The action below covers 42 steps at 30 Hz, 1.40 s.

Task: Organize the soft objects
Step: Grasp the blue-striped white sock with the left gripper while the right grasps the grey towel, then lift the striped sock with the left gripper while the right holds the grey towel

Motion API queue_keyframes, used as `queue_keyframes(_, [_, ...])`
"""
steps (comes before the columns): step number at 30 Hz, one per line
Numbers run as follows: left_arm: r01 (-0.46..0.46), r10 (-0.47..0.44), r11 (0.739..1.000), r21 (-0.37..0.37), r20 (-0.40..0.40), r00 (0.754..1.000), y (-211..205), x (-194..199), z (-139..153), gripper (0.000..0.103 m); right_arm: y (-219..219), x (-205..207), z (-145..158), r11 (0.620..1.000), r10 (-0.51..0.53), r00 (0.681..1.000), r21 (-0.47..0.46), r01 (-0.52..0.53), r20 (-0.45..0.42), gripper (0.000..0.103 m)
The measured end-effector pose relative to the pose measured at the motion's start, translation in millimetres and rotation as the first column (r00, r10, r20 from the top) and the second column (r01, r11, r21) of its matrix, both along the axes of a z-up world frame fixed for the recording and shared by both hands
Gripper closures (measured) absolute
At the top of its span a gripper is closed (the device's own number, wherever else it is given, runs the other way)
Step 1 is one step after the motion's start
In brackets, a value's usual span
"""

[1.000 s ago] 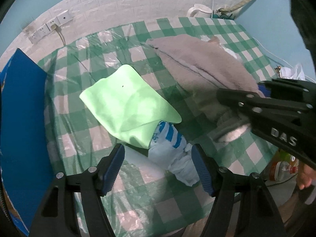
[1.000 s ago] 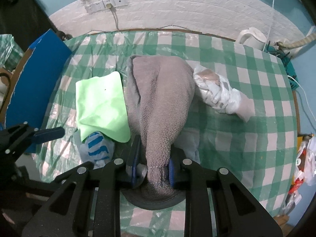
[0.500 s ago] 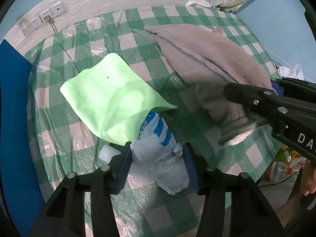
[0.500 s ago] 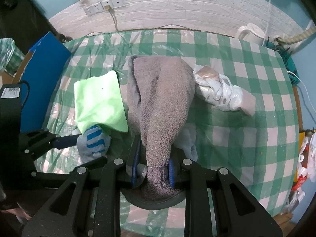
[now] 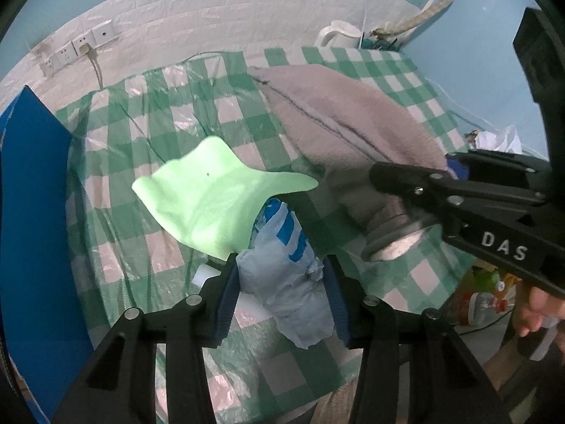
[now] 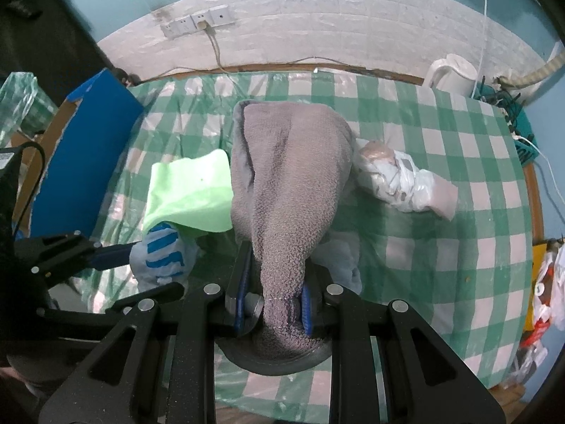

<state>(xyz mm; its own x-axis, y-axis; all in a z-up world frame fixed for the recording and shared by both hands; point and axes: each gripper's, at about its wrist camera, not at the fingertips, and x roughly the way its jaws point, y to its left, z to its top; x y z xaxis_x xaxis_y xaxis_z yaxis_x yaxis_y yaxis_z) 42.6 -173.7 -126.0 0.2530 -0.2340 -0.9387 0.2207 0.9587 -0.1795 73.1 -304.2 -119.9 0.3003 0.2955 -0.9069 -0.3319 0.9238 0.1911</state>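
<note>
Left wrist view: the left hand-held gripper (image 5: pixel 282 293), its jaws just closing, clamps a pale blue bag (image 5: pixel 282 275) under the green cloth (image 5: pixel 212 198); the right hand-held gripper (image 6: pixel 273 300) pinches the grey towel (image 6: pixel 289 176) on the checked surface (image 6: pixel 441 247).

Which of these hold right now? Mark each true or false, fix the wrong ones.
1. The right gripper is clamped on the grey terry towel. True.
2. The left gripper is closed round the bright green cloth. False: it grips the pale blue plastic bag with blue stripes; the jaws have just been closing on it.
3. The green cloth drapes over the striped bag's top. True.
4. The white electric kettle stands on the near table edge. False: at the far edge, by the wall.
5. The crumpled white plastic bag lies left of the towel. False: right.
</note>
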Motion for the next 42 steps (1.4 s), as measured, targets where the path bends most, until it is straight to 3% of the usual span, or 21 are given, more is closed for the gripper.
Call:
queue_keyframes(9, [0.009,-0.007,0.998,-0.055,0.04,0.999,9,-4,24,0.056,8,-7,15,1.0,0.012,0.999,0.026,-0.013,0.03,0.081])
queue_keyframes(19, [-0.01,0.012,0.993,-0.118,0.02,1.0,26,-2,25,0.053,25,-14,15,0.998,0.054,0.998,0.037,-0.055,0.023,0.081])
queue_keyframes(26, [-0.027,0.024,0.996,-0.083,-0.038,0.999,33,3,7,0.049,33,-16,8,0.997,0.074,0.997,0.024,-0.075,0.004,0.081])
queue_keyframes(30, [-0.049,0.042,0.995,-0.087,-0.081,0.996,39,2,-6,0.037,35,-16,2,0.996,0.087,0.996,0.013,-0.087,-0.018,0.081])
queue_keyframes(42, [-0.048,0.045,0.999,-0.024,-0.119,0.992,43,-12,-20,0.032,37,-14,-5,0.996,0.091,0.995,-0.005,-0.091,-0.028,0.081])
